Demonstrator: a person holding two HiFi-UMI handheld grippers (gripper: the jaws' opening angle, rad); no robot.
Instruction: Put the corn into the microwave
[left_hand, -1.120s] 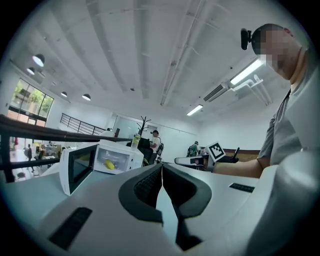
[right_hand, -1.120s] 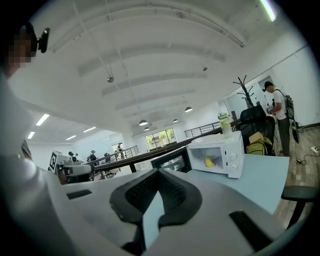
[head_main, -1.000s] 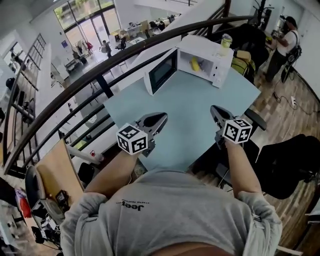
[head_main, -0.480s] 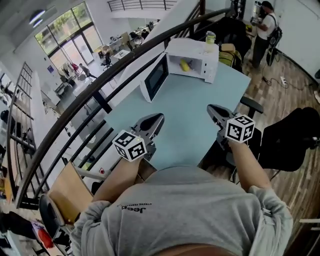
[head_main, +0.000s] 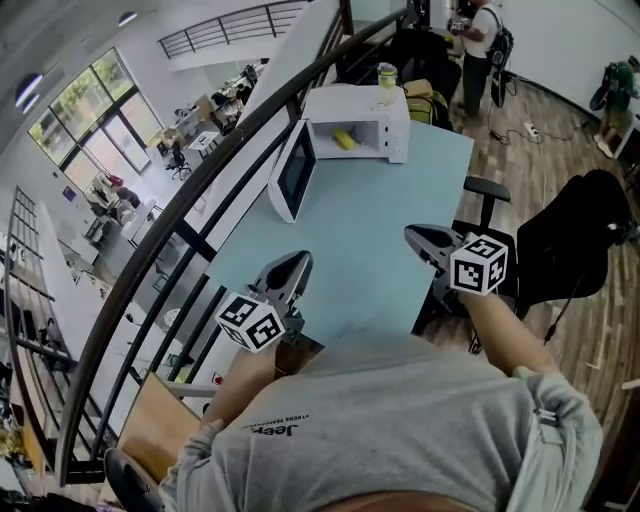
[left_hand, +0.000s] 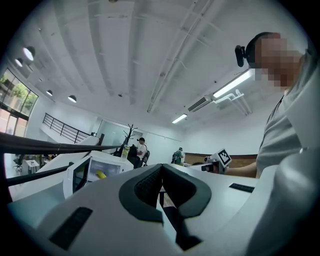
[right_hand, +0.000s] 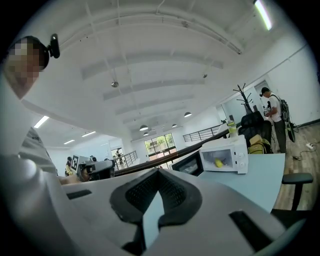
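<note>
The yellow corn (head_main: 344, 139) lies inside the white microwave (head_main: 375, 105) at the far end of the light blue table (head_main: 390, 230). The microwave's door (head_main: 292, 172) stands wide open to the left. The corn also shows small in the left gripper view (left_hand: 101, 174) and the right gripper view (right_hand: 218, 163). My left gripper (head_main: 298, 264) hovers at the table's near left corner, shut and empty. My right gripper (head_main: 413, 233) hangs at the near right edge, also shut with nothing in it. Both are far from the microwave.
A bottle (head_main: 386, 75) stands on top of the microwave. A dark curved railing (head_main: 200, 200) runs along the table's left side. Black office chairs (head_main: 580, 230) sit to the right, over wooden floor. People (head_main: 485, 40) stand at the back.
Both grippers have drawn back from the microwave toward the table's near edge and risen slightly. The microwave now looks farther away. The jaws stayed shut.
</note>
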